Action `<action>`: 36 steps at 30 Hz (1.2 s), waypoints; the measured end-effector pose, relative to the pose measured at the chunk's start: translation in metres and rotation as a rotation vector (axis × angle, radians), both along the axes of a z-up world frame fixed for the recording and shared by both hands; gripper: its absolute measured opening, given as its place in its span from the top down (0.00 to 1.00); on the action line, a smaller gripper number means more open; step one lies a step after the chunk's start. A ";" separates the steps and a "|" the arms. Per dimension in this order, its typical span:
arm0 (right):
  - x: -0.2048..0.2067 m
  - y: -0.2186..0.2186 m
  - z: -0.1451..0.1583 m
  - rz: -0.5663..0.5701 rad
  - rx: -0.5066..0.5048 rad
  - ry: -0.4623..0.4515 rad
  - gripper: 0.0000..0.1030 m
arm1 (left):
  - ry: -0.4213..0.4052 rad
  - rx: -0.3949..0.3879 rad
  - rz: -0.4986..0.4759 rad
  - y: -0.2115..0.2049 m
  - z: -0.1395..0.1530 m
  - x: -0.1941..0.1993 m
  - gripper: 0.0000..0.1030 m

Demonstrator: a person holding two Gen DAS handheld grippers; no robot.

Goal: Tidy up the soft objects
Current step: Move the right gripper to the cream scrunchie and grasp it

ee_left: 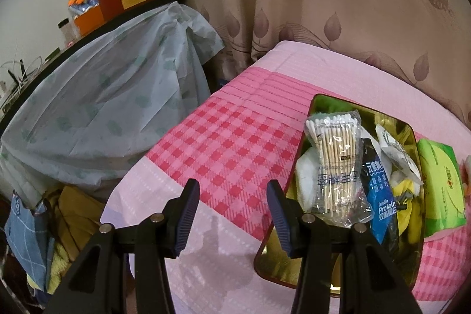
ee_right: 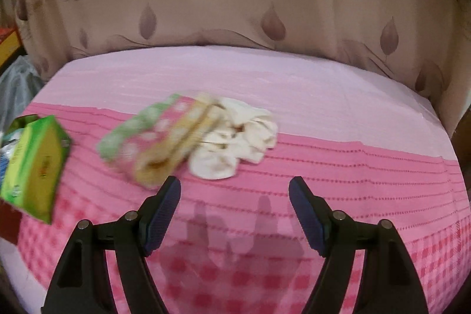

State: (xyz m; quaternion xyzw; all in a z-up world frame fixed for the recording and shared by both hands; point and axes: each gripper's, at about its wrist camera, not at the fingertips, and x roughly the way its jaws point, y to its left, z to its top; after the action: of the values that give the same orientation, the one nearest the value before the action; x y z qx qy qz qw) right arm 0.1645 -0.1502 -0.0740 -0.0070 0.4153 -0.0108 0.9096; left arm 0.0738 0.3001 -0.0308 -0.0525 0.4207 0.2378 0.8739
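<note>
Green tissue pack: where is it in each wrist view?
Left wrist: green rectangular tissue pack at the right edge, beside the gold metal tray.
Right wrist: same pack at the left edge, tilted, blurred.
Shared landmark: pink checked bedspread under both.

1. Bare bedspread (ee_right: 338, 137) lies open right of the socks (ee_right: 235, 137).
2. The tissue pack (ee_right: 35, 167) blocks the left side.
3. The full tray (ee_left: 309, 114) crowds the bed's right; the checked stretch beside it is free.
</note>
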 end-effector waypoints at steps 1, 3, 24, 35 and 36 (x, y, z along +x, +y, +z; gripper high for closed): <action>0.004 -0.005 -0.004 -0.007 -0.003 0.005 0.28 | 0.001 0.008 -0.008 -0.002 0.000 0.001 0.53; 0.015 -0.012 -0.012 -0.013 -0.004 0.018 0.23 | 0.004 0.020 -0.022 -0.006 0.000 0.003 0.53; 0.082 -0.012 -0.038 0.074 0.001 0.025 0.74 | -0.039 0.108 -0.238 -0.088 0.016 0.027 0.53; 0.031 -0.028 -0.037 0.088 0.067 0.020 0.85 | -0.066 -0.003 -0.517 -0.204 0.023 0.070 0.53; 0.023 -0.030 -0.037 0.092 0.066 0.021 0.85 | -0.066 -0.011 -0.540 -0.215 0.023 0.073 0.52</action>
State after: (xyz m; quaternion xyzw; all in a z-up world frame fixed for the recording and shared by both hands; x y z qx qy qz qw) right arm 0.1876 -0.1803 -0.1111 0.0040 0.4239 0.0448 0.9046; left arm 0.1468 0.0852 -0.0080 0.0491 0.3921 -0.0083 0.9186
